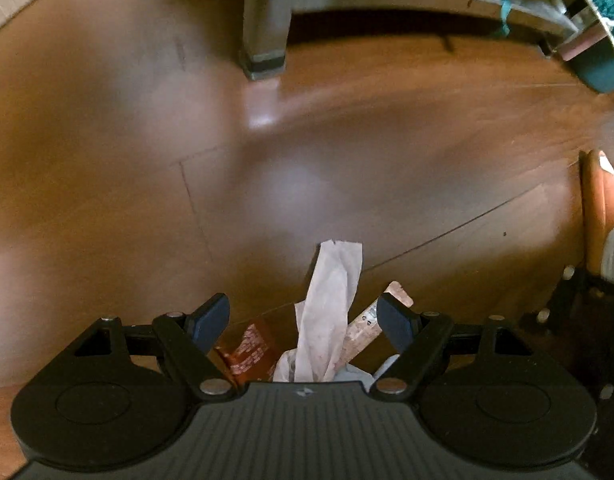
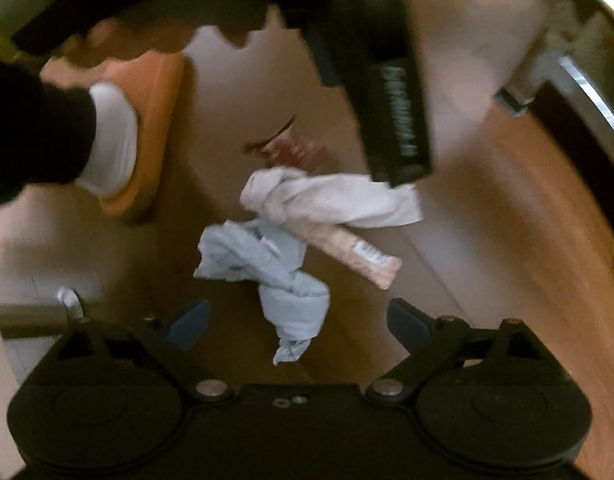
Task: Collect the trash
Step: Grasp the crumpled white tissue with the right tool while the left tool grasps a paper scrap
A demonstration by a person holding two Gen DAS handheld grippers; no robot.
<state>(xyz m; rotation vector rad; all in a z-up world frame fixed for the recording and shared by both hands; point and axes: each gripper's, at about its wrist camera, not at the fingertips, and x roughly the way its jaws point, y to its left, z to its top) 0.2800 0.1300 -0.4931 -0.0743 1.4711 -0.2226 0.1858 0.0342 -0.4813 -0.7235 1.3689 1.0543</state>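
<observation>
A small pile of trash lies on the wooden floor. In the left wrist view a white crumpled tissue (image 1: 331, 304), a pink wrapper (image 1: 371, 328) and a red-brown wrapper (image 1: 247, 352) lie between the open fingers of my left gripper (image 1: 305, 320), which sits low over them. In the right wrist view the white tissue (image 2: 331, 200), a twisted light-blue tissue (image 2: 283, 280), the pink wrapper (image 2: 359, 256) and the red wrapper (image 2: 295, 148) lie ahead of my open right gripper (image 2: 297, 322). The left gripper's black body (image 2: 387, 100) hangs over the pile.
A person's foot in a white sock and orange slipper (image 2: 147, 128) stands left of the pile; it also shows in the left wrist view (image 1: 599, 208). A grey furniture leg (image 1: 265, 32) stands on the floor beyond. Another furniture leg (image 2: 523, 84) is at the right.
</observation>
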